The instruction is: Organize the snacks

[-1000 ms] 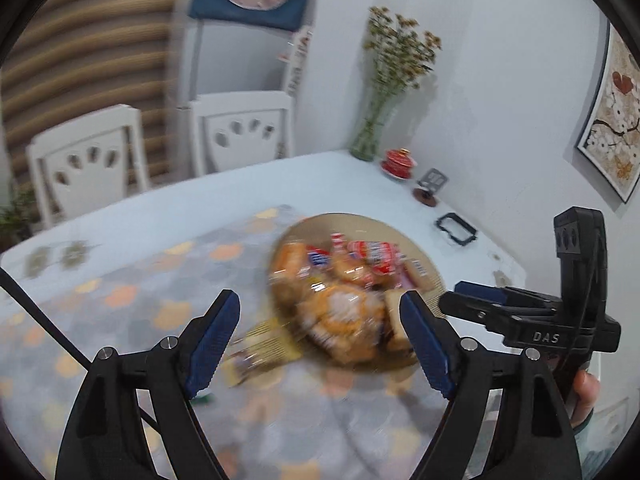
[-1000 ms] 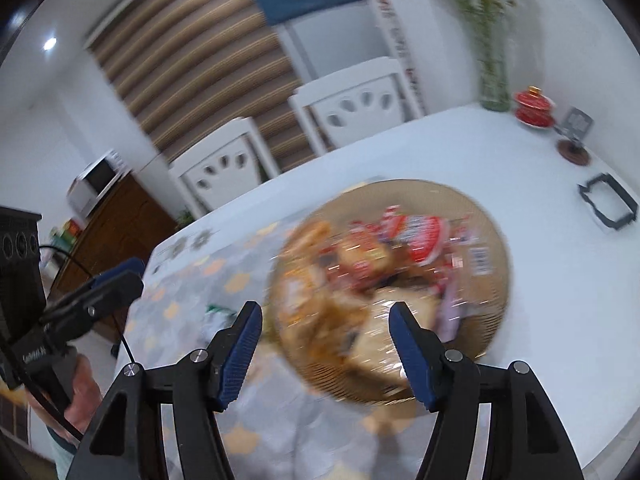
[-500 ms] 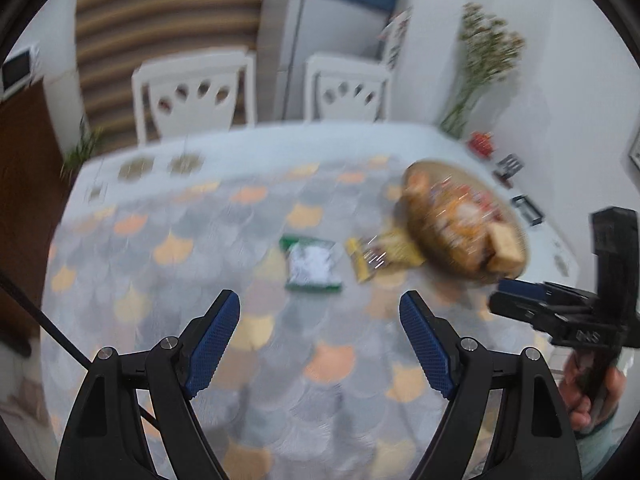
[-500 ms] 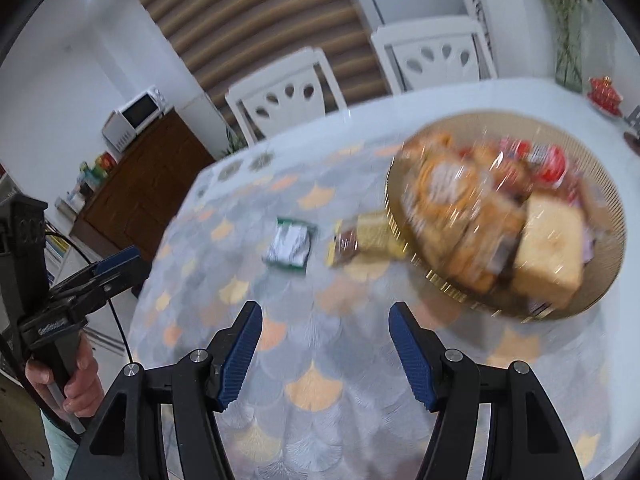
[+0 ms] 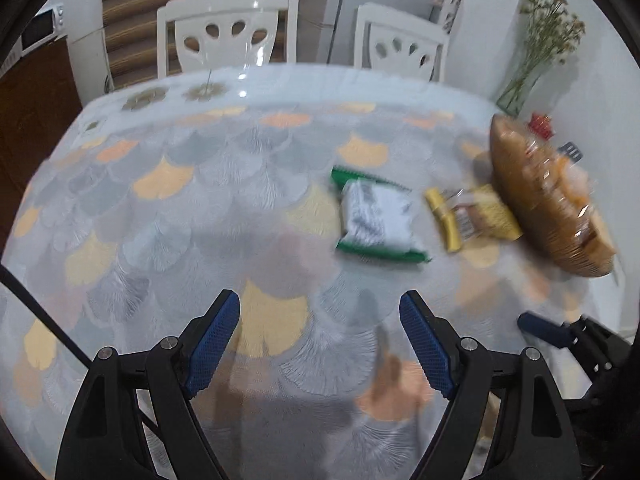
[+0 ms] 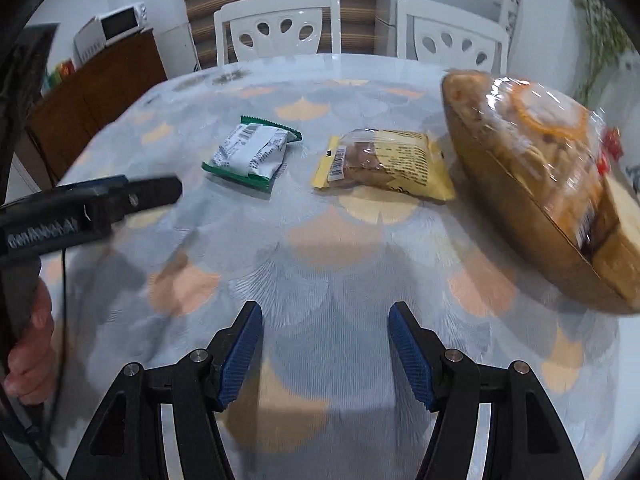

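A round bench (image 6: 320,264) covered in a cloth of grey, yellow and orange fan shapes fills both wrist views. Two snack packets lie flat on it, well ahead of both pairs of tongs.

The green-edged packet (image 6: 252,152) is white in the middle with a barcode facing up. In the right wrist view its long axis runs on a diagonal, from the near left corner to the far right corner, with its crimped green ends at those two corners. The yellow packet (image 6: 384,164) lies to its right, apart from it, with a clear window and a barcode at its left end. Its long axis runs roughly left to right, and its right end sits just beside a wicker basket (image 6: 504,200). Whether they touch cannot be told. The basket is heaped with wrapped snacks and stands at the right edge of the bench.

The left tongs (image 5: 320,340) are released, blue pads spread apart with only cloth showing between them. The right tongs (image 6: 326,354) are likewise released and empty above bare cloth. The left tongs also appear from the side at the left of the right wrist view, with a hand (image 6: 28,344) gripping the handle.

Two white chairs (image 6: 280,26) stand at the far side of the bench.
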Available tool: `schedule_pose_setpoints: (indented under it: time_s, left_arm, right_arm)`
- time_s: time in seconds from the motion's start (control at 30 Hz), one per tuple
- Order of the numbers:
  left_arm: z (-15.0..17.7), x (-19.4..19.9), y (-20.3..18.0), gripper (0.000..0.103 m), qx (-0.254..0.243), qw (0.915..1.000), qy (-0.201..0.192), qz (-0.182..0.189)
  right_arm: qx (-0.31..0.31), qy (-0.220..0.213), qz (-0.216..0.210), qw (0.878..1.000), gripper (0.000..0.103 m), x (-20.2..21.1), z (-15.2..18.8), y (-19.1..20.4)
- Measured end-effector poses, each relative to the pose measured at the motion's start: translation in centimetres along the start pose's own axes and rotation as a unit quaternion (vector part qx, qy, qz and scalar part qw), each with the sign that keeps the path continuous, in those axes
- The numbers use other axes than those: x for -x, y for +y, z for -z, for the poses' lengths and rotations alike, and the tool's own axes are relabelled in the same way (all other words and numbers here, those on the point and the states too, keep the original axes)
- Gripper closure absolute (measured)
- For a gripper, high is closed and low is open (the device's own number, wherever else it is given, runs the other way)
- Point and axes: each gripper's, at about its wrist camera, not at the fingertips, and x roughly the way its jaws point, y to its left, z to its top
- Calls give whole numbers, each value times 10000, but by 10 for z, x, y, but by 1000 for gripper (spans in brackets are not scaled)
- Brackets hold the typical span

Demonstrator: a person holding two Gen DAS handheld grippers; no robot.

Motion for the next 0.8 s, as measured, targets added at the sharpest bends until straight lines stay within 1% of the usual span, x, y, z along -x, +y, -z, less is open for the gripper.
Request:
schedule_pose_setpoints:
  time_s: [0.03, 0.07, 0.1, 0.13, 0.17, 0.2, 0.27, 0.37, 0.43, 0.47, 0.53, 0.7, 0.8]
  left_arm:
    - [2, -3, 2, 22, 59, 10000, 5, 53]
    - [4, -6, 5, 22, 127, 9999, -1, 74]
    - [6, -8, 7, 22, 177, 9998, -18, 74]
    - [7, -9, 9, 22, 223, 9997, -52, 77]
    - [8, -9, 10, 22, 255, 9996, -91, 82]
    - [8, -9, 11, 22, 278, 9995, -113, 87]
    - [9, -9, 13, 22, 316, 9994, -126, 104]
    - [10, -10, 12, 22, 245, 9996, -146, 50]
    - [9, -12, 9, 22, 185, 9997, -134, -10]
    - [9, -12, 9, 22, 172, 9998, -131, -28]
    - [9, -12, 9, 22, 180, 9997, -131, -20]
    - [9, -12, 8, 22, 197, 9997, -139, -33]
    - [9, -13, 6, 22, 151, 9997, -125, -118]
  right_arm:
    - [24, -24, 18, 10000, 34, -4, -1, 1]
    - [27, -57, 19, 10000, 25, -6, -2, 2]
    - [63, -38, -41, 10000, 20, -10, -4, 2]
    - [136, 24, -81, 9999, 8, -14, -5, 4]
    - [248, 90, -87, 9996, 0, -18, -8, 7]
    - [449, 143, 49, 9989, 0, -23, -8, 12]
    - [498, 93, 119, 9986, 0, -22, -7, 13]
    - [357, 2, 43, 9994, 0, -21, -2, 10]
    - [388, 8, 39, 9992, 0, -20, 0, 11]
    - [348, -47, 37, 9994, 0, -20, 2, 10]
    - [305, -290, 28, 9991, 0, -16, 10, 11]
    - [286, -284, -2, 9992, 0, -18, 8, 11]
    - [286, -284, -3, 9992, 0, -17, 8, 12]
